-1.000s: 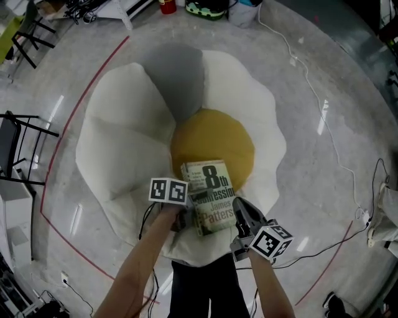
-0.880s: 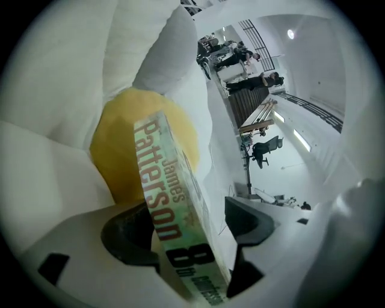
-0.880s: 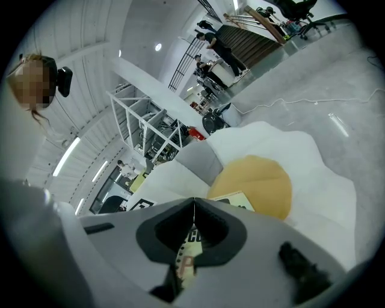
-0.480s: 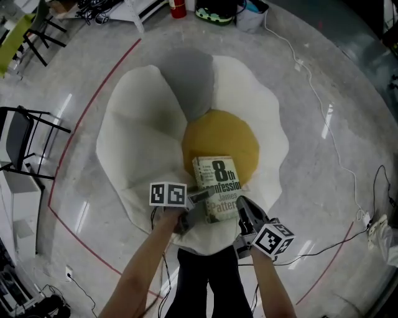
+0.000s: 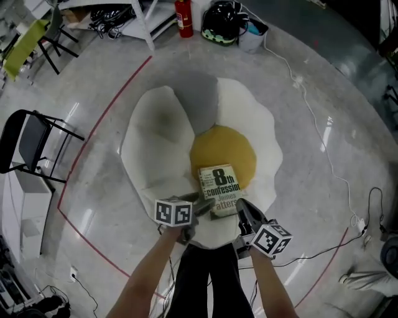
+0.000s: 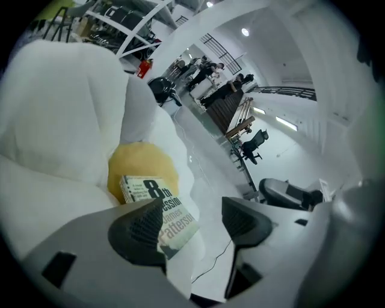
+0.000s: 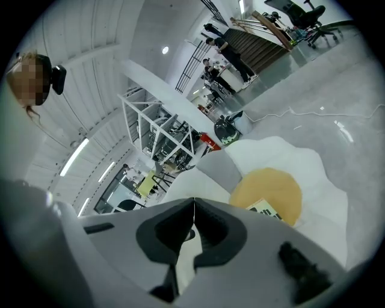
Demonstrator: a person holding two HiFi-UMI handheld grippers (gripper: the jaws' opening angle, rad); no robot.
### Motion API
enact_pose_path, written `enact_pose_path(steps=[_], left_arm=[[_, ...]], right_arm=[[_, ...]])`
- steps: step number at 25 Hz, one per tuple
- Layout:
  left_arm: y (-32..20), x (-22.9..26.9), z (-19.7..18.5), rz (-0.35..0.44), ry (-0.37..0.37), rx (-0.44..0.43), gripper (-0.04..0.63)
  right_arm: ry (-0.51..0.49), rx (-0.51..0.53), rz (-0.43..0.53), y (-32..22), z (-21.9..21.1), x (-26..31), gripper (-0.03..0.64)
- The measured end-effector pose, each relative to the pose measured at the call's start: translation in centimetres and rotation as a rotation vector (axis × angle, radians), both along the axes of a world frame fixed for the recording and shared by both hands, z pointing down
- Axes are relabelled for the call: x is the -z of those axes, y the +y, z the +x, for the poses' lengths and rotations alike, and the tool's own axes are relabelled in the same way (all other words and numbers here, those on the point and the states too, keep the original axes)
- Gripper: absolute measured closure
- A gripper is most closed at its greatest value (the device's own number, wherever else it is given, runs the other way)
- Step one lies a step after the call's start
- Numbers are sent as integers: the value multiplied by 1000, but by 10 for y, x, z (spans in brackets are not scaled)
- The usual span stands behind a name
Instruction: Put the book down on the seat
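Note:
The book (image 5: 222, 189), a paperback with a large "8th" on its cover, lies flat on the white egg-shaped seat (image 5: 155, 143), across the near edge of the yellow round cushion (image 5: 222, 149). My left gripper (image 5: 200, 205) is open at the book's near left corner, with nothing between its fingers. In the left gripper view the book (image 6: 175, 220) shows past the open left gripper (image 6: 194, 225), below the cushion (image 6: 141, 168). My right gripper (image 5: 242, 210) is shut and empty, just right of the book. The right gripper view shows the closed right gripper (image 7: 194, 231) and the book (image 7: 264, 210) beyond.
A black folding chair (image 5: 25, 143) stands at the left. A red fire extinguisher (image 5: 181, 17) and a black helmet (image 5: 224, 22) sit at the far edge. A white cable (image 5: 323, 143) runs across the floor on the right. A red line (image 5: 93, 140) curves round the seat.
The book was held up in my left gripper; now it lies on the seat and that gripper is open. The head view has pulled back. The right gripper stayed shut.

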State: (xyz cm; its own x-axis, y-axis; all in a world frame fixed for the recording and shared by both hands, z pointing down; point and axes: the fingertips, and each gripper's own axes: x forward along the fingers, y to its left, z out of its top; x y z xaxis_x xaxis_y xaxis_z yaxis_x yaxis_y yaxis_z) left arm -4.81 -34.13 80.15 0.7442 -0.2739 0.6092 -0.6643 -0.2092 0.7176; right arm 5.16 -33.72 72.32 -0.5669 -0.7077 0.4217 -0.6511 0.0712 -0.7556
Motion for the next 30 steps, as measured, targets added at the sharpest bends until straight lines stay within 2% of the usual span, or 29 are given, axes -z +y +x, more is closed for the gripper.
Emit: enact_pose_path(steps=[4,9,12,16,24,30], left_arm=[[5,43,7,96,-25,0,388],[10,100,15,193,-30,23,483],[15,139,23,238,-34,51,555],[26,192,29,289,-15,59,581],[54,296,29,393,72,37,584],[65,359,26,474,101,37,584]], right_arm=[[3,-4,32,2,-2,34,604],[-16,-36,108,8,2,82,604],[12,-39,152,16,13,113,604],[71,-18,186,30,16,150,604],[65,27,281,51,-5,237,604],[95,52,379,68,-14,299,604]])
